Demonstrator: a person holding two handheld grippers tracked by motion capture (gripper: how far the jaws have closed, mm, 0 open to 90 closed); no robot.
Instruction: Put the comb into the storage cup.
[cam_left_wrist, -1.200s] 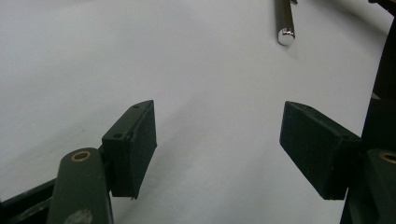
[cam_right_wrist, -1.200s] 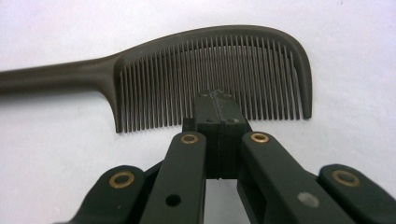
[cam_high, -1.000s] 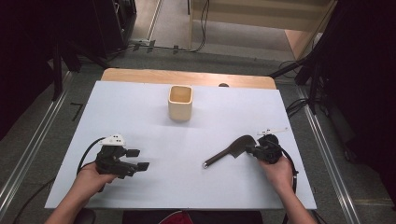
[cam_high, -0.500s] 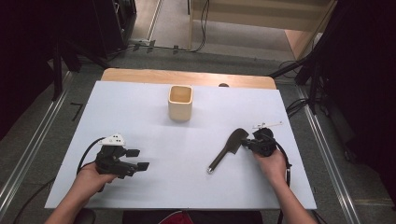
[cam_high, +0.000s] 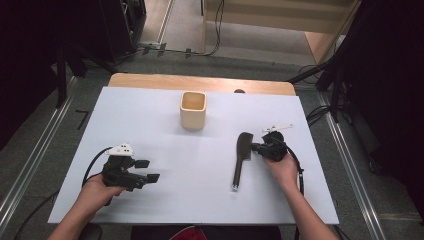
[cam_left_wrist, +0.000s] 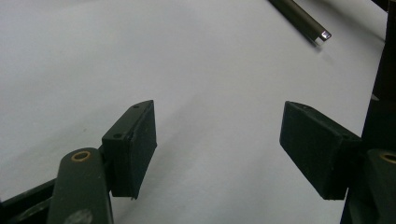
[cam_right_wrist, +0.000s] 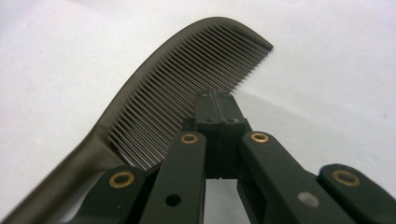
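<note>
A dark comb (cam_high: 243, 150) with a long handle lies on the white table (cam_high: 165, 140), right of centre, its handle pointing toward the near edge. My right gripper (cam_high: 256, 147) is shut, its tips set against the comb's toothed side; in the right gripper view the closed tips (cam_right_wrist: 215, 105) lie over the comb's teeth (cam_right_wrist: 187, 79) with nothing seen between the pads. My left gripper (cam_high: 148, 170) rests near the table's front left, jaws open and empty. Its view shows the open gripper (cam_left_wrist: 217, 144) over bare table and the comb's handle end (cam_left_wrist: 303, 21) far off.
A small wooden cup (cam_high: 193, 110) stands upright toward the back middle of the table. A wooden strip (cam_high: 200, 82) runs along the far edge. Cables trail from both grippers.
My right gripper has moved left across the table, and the comb has swung with it from a slant to nearly straight, handle toward the near edge. The left gripper has stayed put.
</note>
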